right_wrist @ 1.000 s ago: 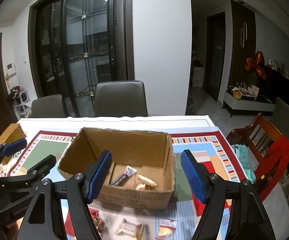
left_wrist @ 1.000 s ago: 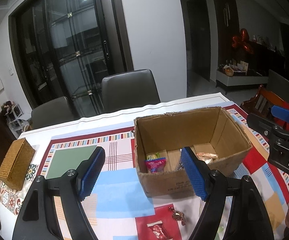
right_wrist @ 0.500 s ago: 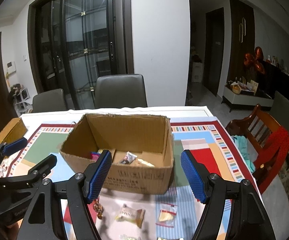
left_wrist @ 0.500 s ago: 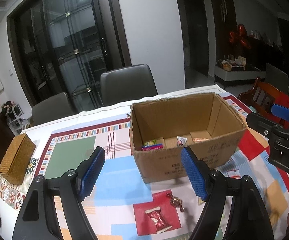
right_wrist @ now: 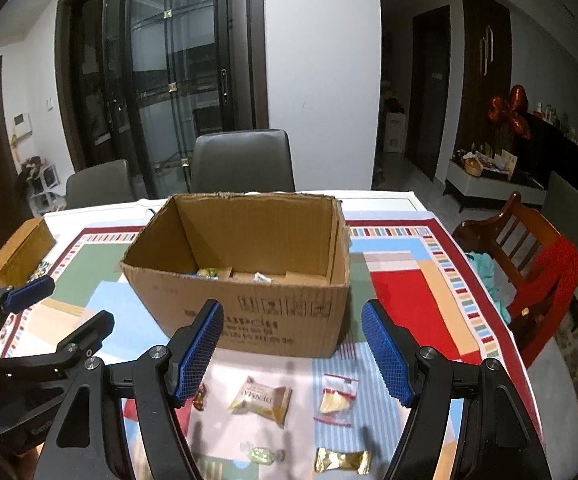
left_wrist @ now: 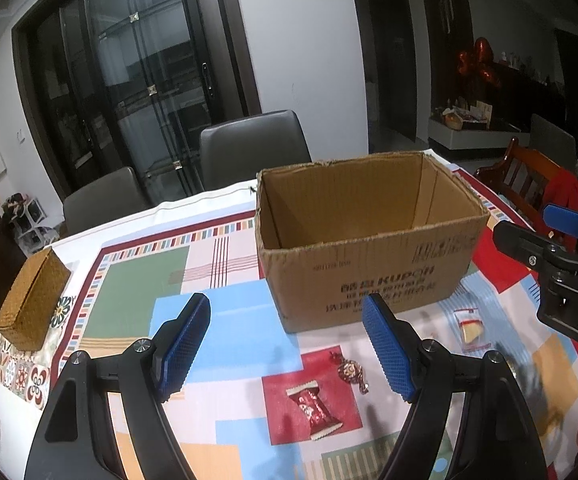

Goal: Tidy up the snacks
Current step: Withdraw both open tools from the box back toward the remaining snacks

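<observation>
An open cardboard box (left_wrist: 369, 276) (right_wrist: 249, 312) stands on the patterned tablecloth with a few snacks on its floor (right_wrist: 263, 278). In front of it lie loose snacks: a red wrapped candy (left_wrist: 315, 406), a twisted foil candy (left_wrist: 351, 370), a clear packet (left_wrist: 471, 326) (right_wrist: 337, 394), a cream DENMA pack (right_wrist: 261, 398), a gold bar (right_wrist: 343, 460) and a green twist candy (right_wrist: 261, 454). My left gripper (left_wrist: 289, 344) hangs open and empty above the cloth near the red candy. My right gripper (right_wrist: 291, 346) is open and empty above the cream pack.
A woven straw box (left_wrist: 33, 300) (right_wrist: 21, 256) sits at the table's left edge. Grey chairs (left_wrist: 255, 152) stand behind the table, and a wooden chair with red cloth (right_wrist: 545, 276) stands at its right. The right gripper's body (left_wrist: 561, 264) shows at the left wrist view's right edge.
Both grippers have pulled back from the box and sunk lower; the box's floor is less visible and more loose snacks in front show. Jaw openings are unchanged.
</observation>
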Available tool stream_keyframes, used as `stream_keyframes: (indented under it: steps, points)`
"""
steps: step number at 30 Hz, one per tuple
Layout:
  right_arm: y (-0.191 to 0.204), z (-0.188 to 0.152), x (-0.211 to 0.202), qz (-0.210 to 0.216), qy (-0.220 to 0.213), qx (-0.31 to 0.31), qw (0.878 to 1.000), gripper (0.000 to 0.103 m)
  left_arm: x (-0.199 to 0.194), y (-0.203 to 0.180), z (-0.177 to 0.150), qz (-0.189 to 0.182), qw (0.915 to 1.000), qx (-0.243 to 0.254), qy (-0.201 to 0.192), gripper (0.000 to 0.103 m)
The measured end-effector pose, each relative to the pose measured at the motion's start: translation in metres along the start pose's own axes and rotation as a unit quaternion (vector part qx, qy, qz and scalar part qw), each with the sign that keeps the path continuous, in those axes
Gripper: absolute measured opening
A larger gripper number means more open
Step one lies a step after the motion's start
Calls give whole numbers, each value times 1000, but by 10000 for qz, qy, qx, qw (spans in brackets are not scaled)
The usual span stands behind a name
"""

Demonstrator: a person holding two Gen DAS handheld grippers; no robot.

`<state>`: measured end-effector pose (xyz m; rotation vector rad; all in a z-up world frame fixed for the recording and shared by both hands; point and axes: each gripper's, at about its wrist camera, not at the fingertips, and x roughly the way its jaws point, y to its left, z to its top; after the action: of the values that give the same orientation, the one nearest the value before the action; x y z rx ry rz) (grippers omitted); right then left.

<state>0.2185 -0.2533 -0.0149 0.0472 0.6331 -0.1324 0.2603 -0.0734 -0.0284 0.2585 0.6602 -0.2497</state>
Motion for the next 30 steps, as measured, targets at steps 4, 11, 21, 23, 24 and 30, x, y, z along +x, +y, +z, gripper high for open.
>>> stream_keyframes:
  steps: [4,11,21,23,24,30]
  points:
    - [3,-9,1,-10,64,-6,10000,72,0,1,-10,5,10000,-51,83,78]
    - [8,-27,5,3,226,-34,9997,72,3,1,-28,57,9996,-166,210,78]
    - [12,-52,12,-60,430,-35,9990,72,11,4,-52,164,9983,-394,385,78]
    - [15,-56,12,-74,459,-33,9989,72,14,3,-56,209,9982,-399,398,78]
    - [16,-59,13,-82,483,-35,9988,72,15,3,-58,221,9981,-405,412,78]
    - [21,-78,18,-126,574,-61,9983,72,22,4,-72,287,9969,-530,509,78]
